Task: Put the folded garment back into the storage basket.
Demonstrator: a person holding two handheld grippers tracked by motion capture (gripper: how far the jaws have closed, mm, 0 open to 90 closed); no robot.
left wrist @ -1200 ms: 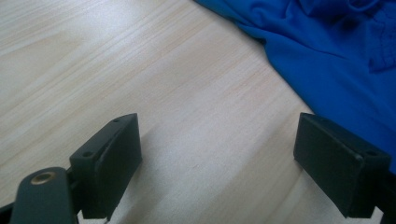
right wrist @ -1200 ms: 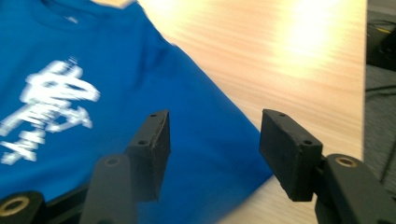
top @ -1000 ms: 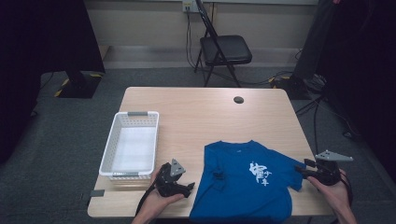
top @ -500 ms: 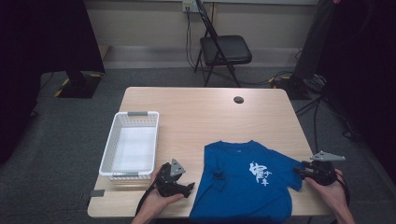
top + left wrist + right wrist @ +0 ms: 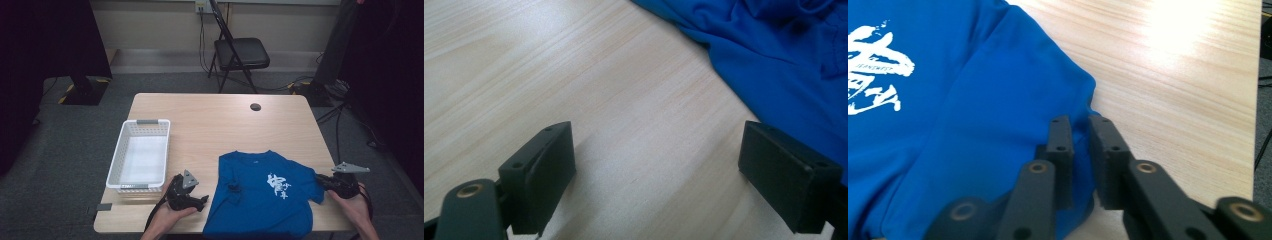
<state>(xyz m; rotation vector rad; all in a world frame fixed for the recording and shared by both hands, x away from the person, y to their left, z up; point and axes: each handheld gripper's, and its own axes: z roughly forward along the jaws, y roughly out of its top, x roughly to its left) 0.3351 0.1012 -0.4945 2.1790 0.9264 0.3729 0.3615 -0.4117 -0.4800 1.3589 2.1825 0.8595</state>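
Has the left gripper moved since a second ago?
No. The left gripper sits at the same spot between the white plastic basket and the blue T-shirt, jaws open.

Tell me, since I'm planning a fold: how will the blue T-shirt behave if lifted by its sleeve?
Probably floppy: the blue T-shirt lies flat with soft wrinkles. It likely drapes and trails from the sleeve that the right tongs pinch. It seems light and may drag across the table.

Lab-like room, dark curtains (image 5: 45, 40), folding chair (image 5: 240, 52), floor cables (image 5: 345, 100)
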